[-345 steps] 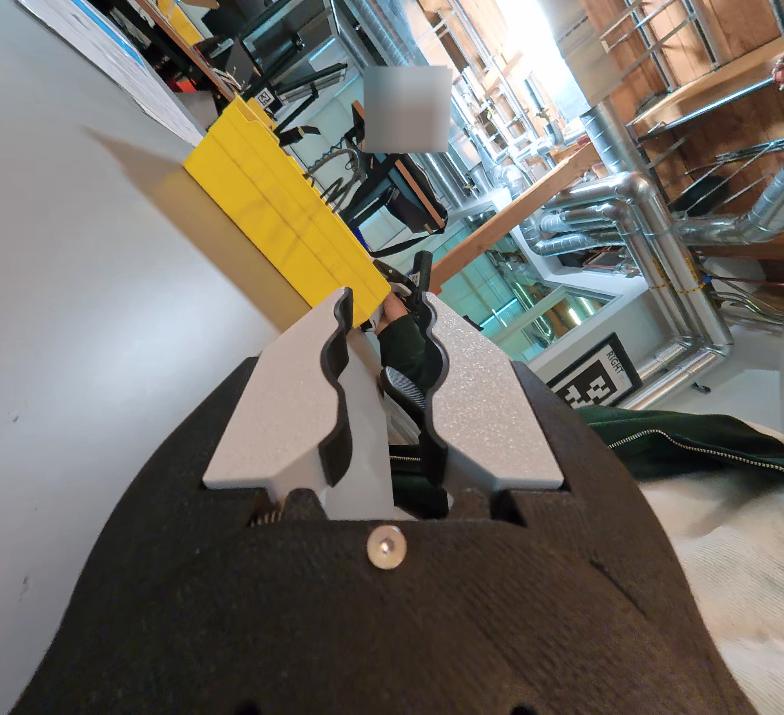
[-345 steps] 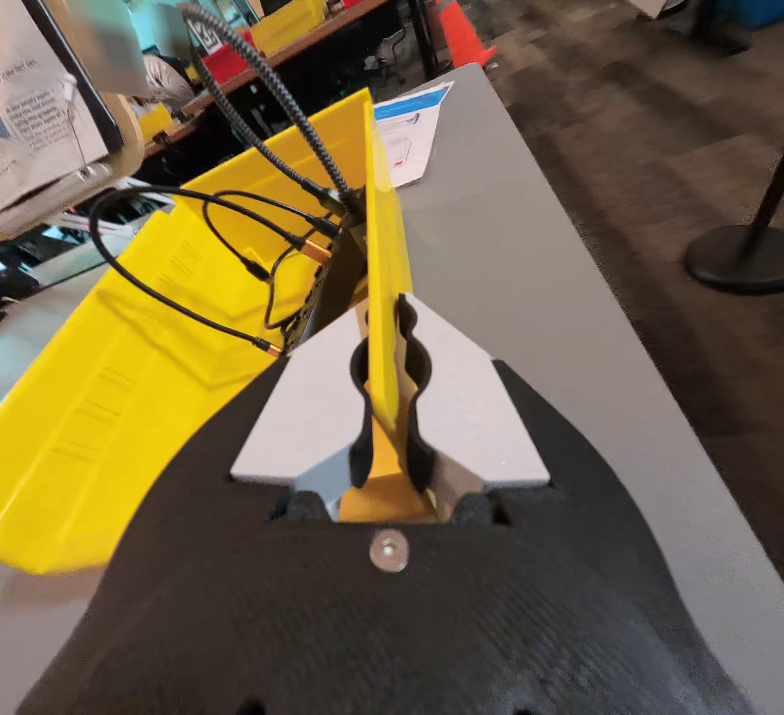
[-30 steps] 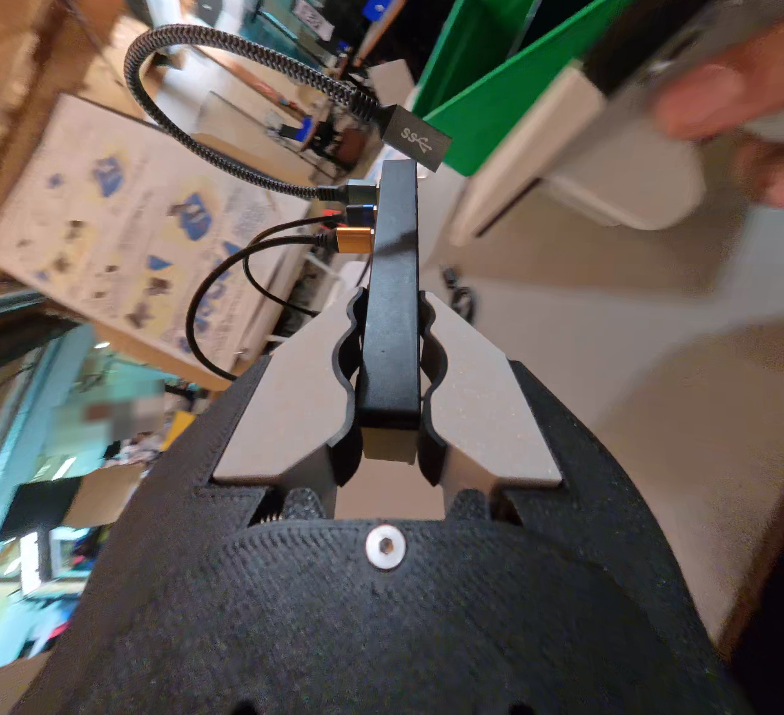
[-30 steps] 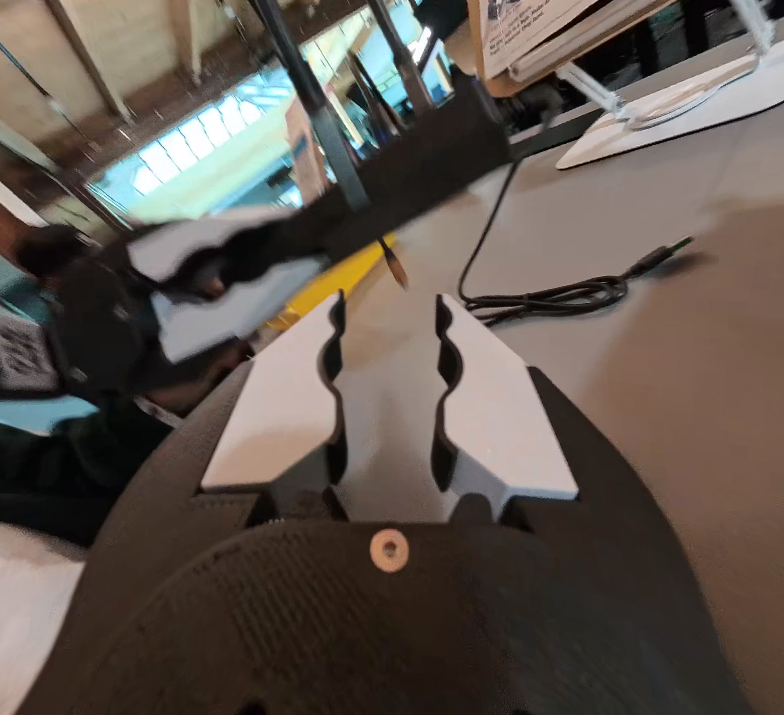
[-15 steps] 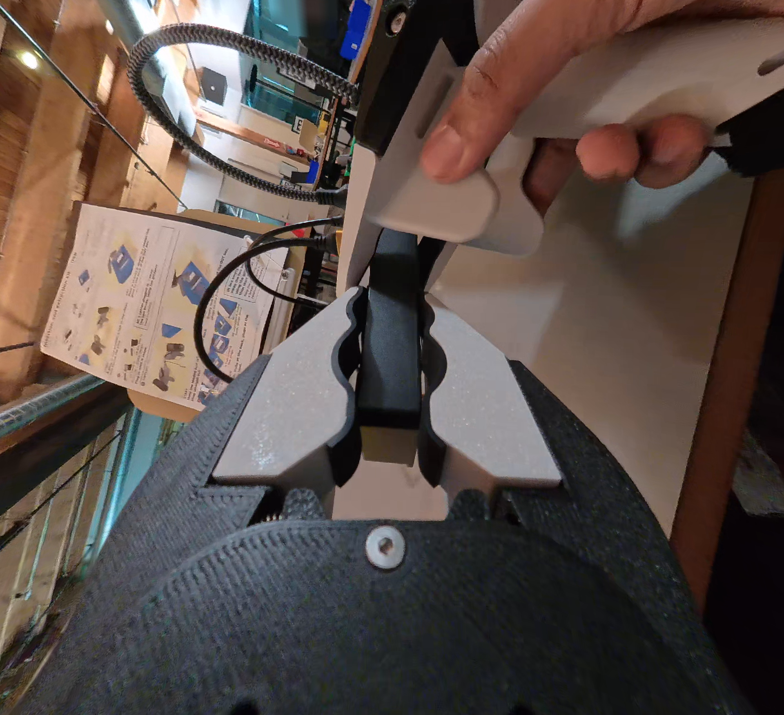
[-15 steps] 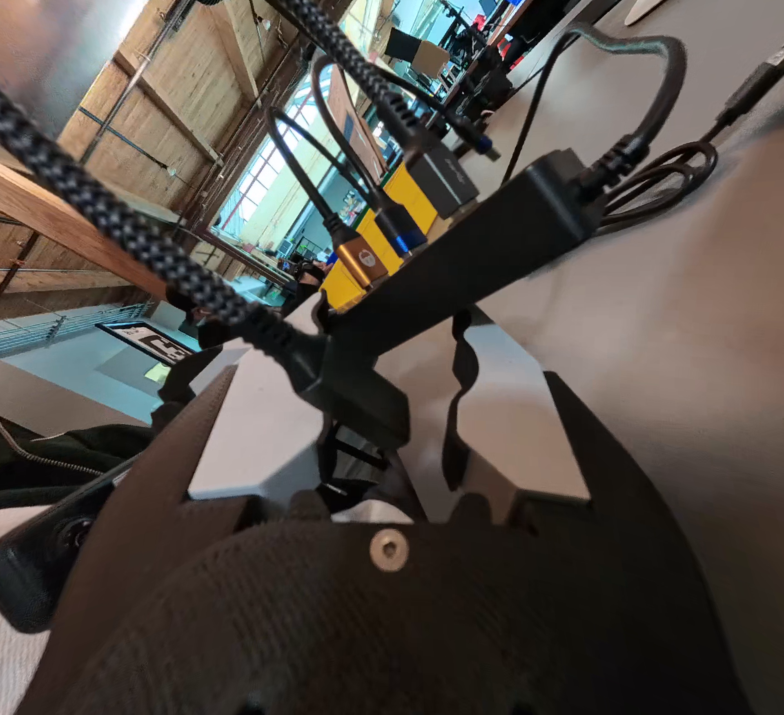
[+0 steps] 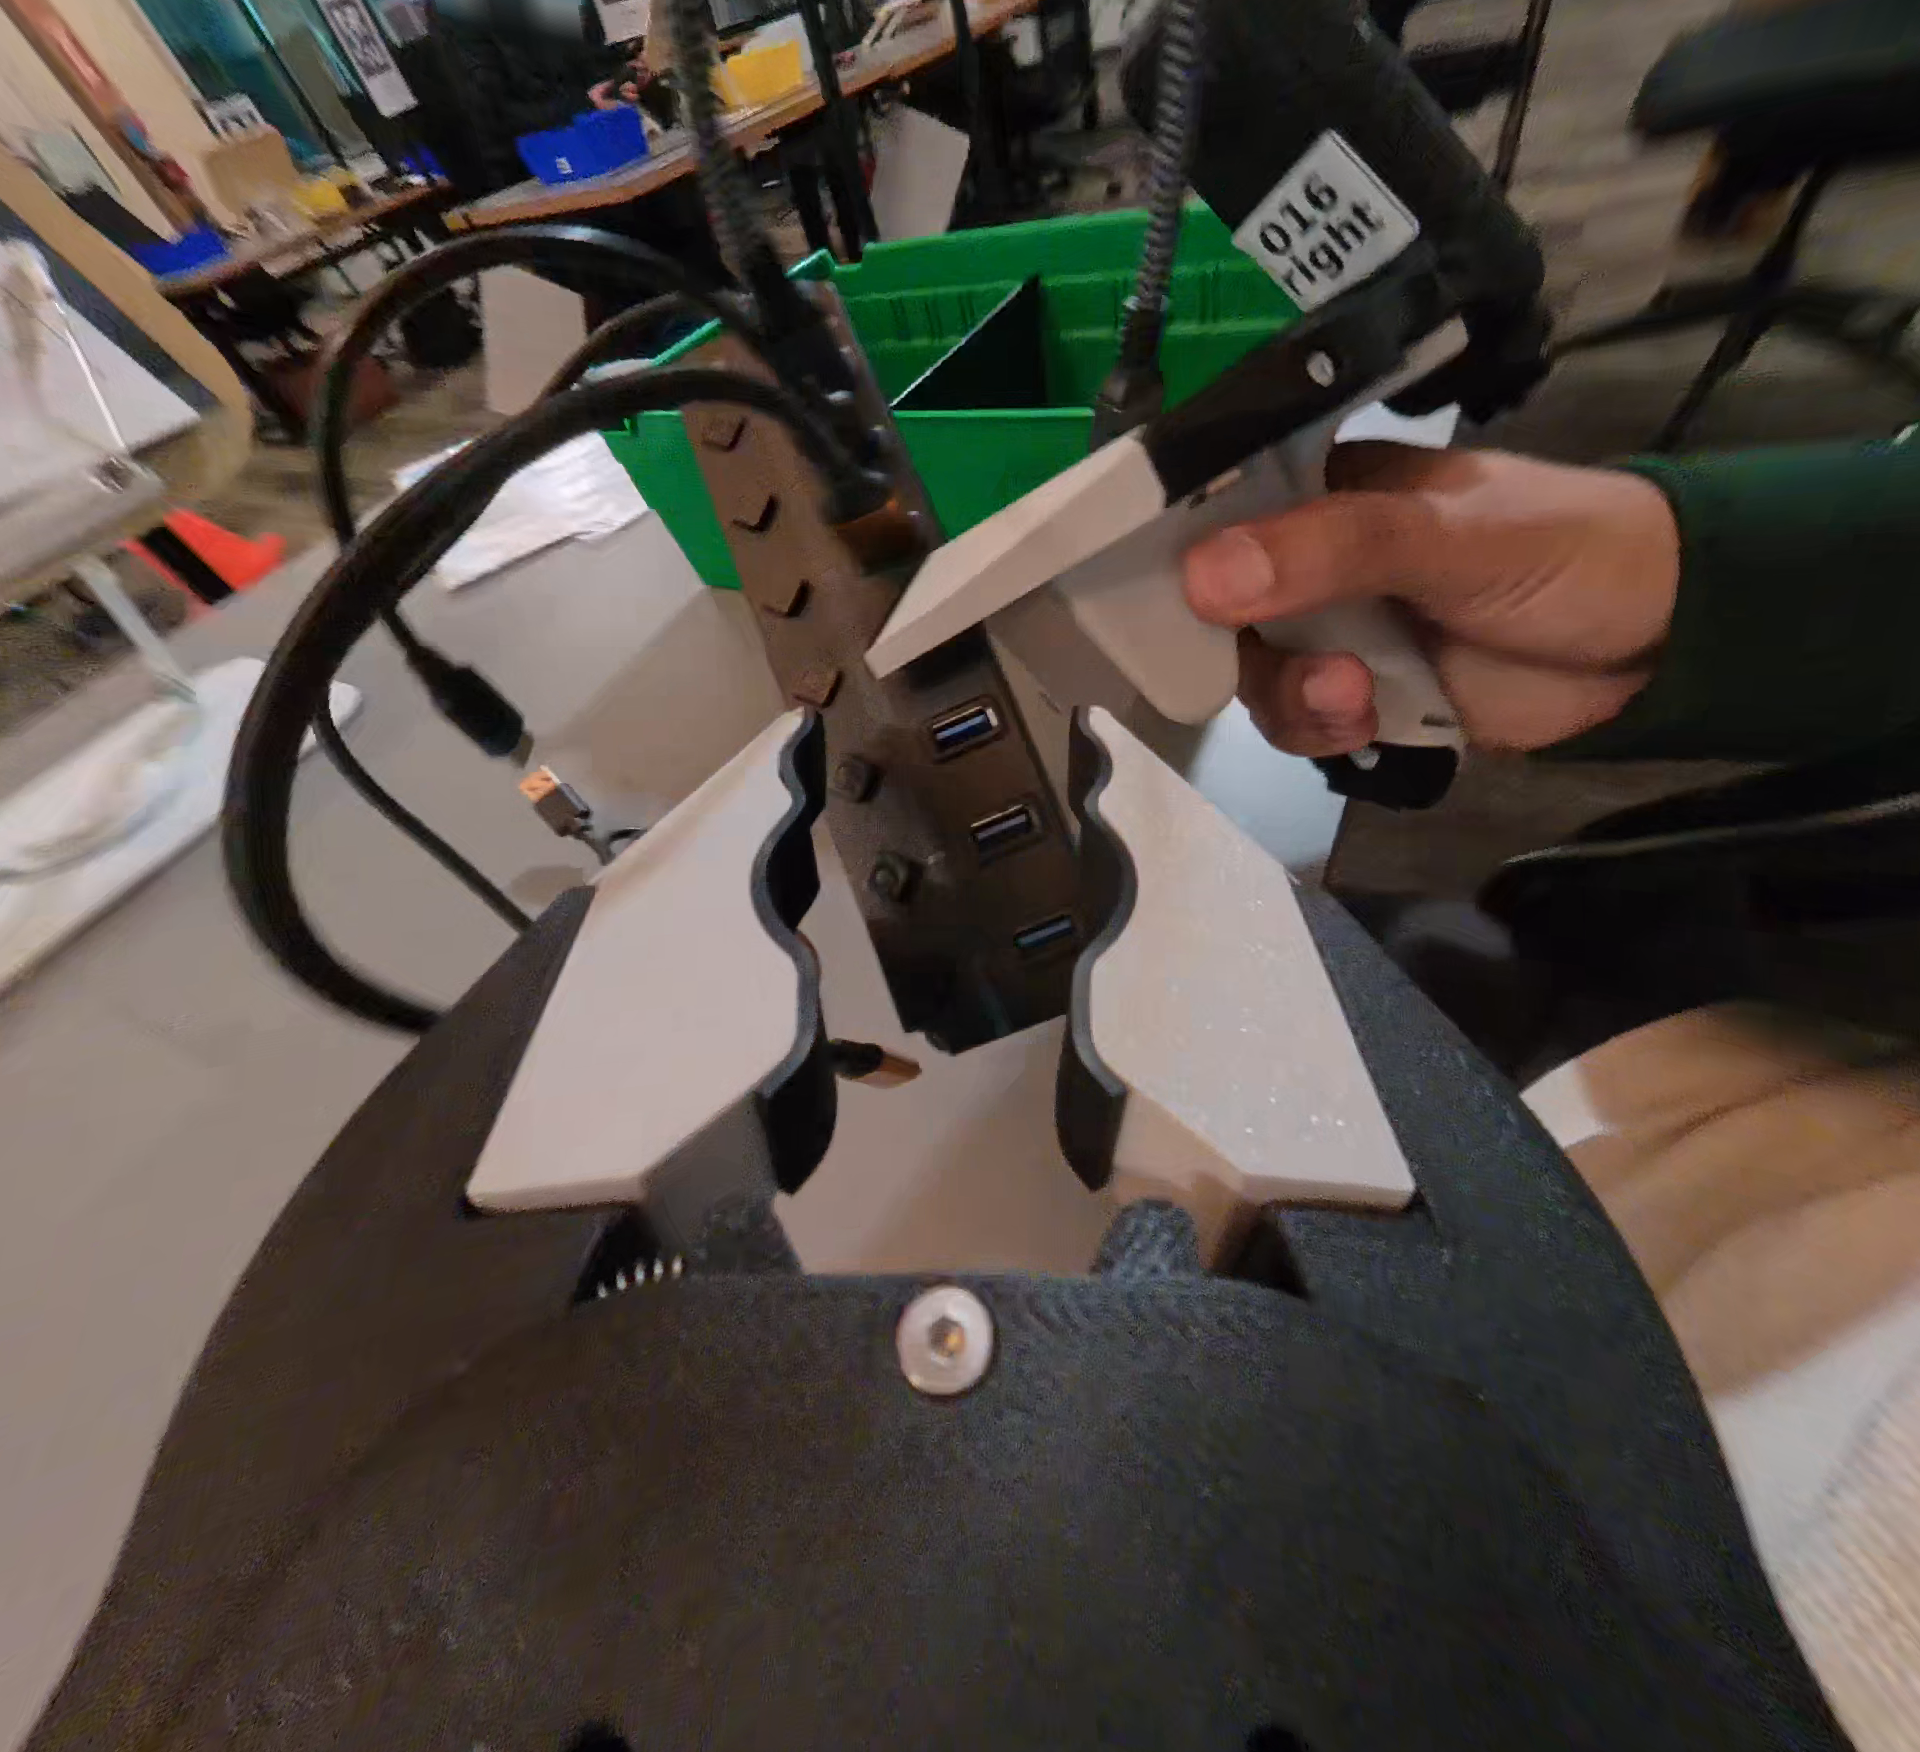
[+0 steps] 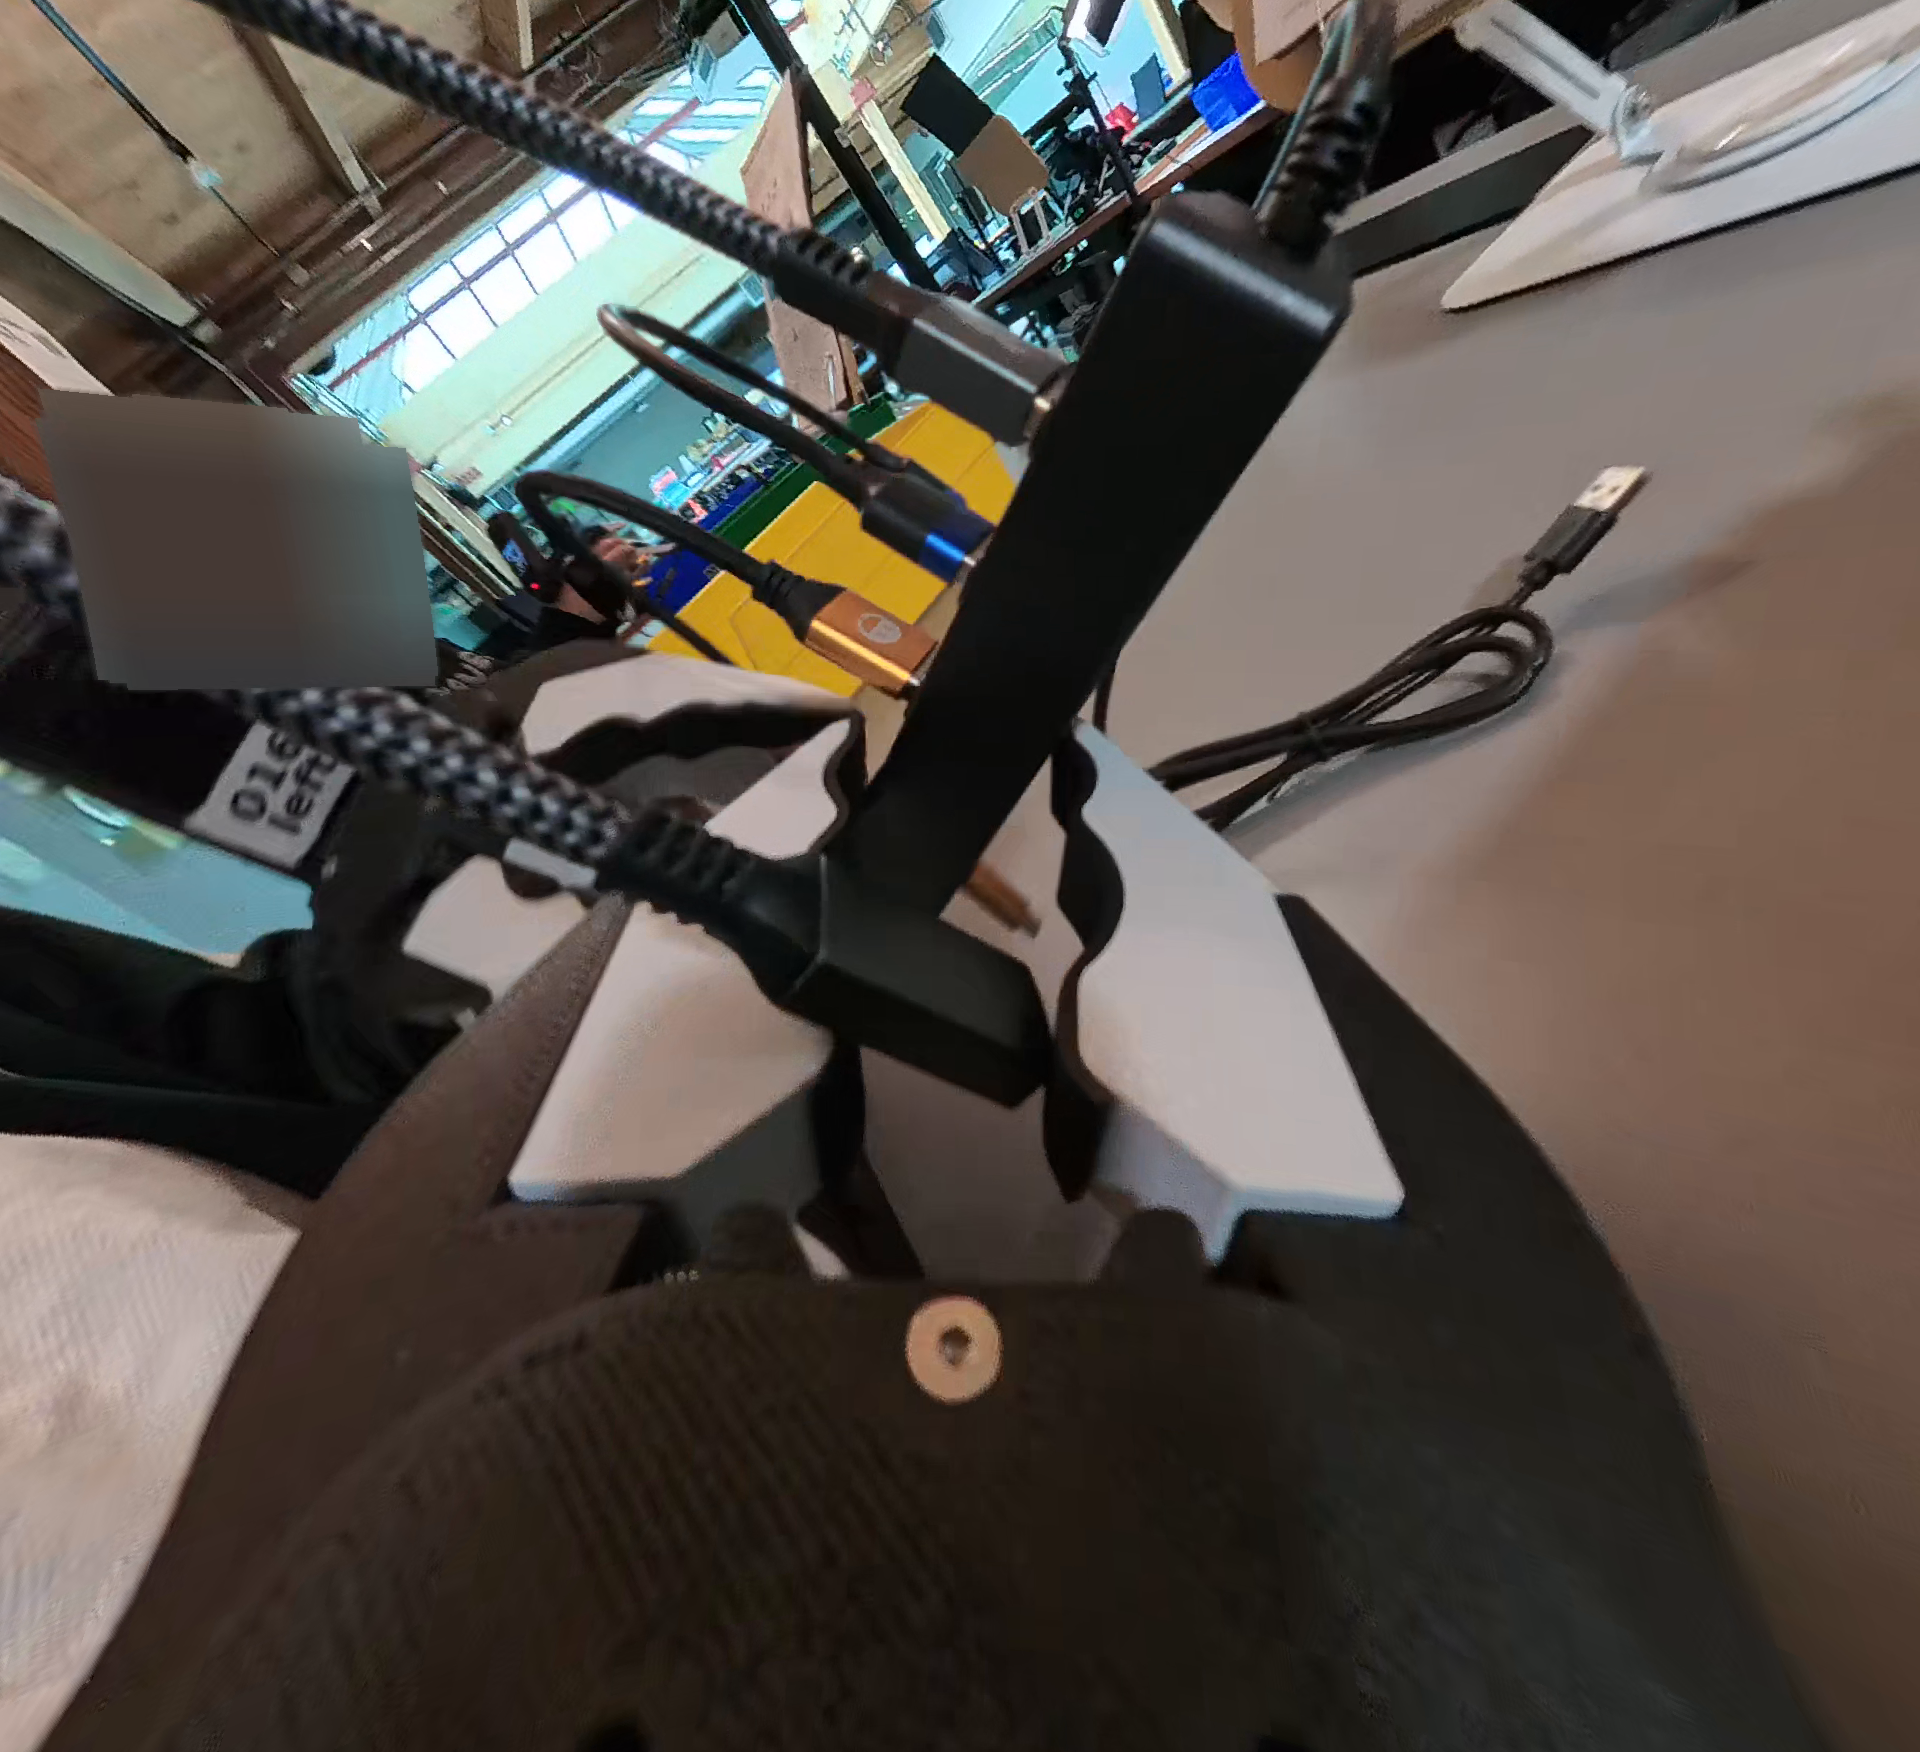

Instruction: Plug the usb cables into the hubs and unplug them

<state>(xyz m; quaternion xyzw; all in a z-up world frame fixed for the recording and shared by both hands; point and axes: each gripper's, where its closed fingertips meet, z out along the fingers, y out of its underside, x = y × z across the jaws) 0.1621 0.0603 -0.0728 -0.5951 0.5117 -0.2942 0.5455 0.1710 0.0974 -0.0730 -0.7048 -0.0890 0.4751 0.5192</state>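
A black USB hub (image 7: 935, 871) stands tilted between my left gripper's (image 7: 940, 726) fingers, blue ports facing up. The jaws are wide apart and table shows between the left pad and the hub. A grey plug (image 8: 956, 352), a blue plug (image 8: 925, 539) and a gold plug (image 8: 868, 637) sit in the hub (image 8: 1122, 476). My right gripper (image 8: 961, 746) is shut on the black plug (image 8: 914, 1006) of a braided cable (image 8: 520, 113), close under the hub's lower end. In the left wrist view its finger (image 7: 1039, 549) touches the hub from the right.
A green bin (image 7: 1039, 445) stands behind the hub and a yellow bin (image 8: 862, 549) farther off. A loose black cable (image 8: 1403, 684) lies coiled on the grey table. A loose gold plug (image 7: 873, 1068) lies under the hub. A white stand base (image 8: 1714, 164) sits at the table's far side.
My left jaws have widened from their tight hold on the hub's narrow sides, and the hub has turned to show its ports. My right jaws have narrowed around the braided cable's plug.
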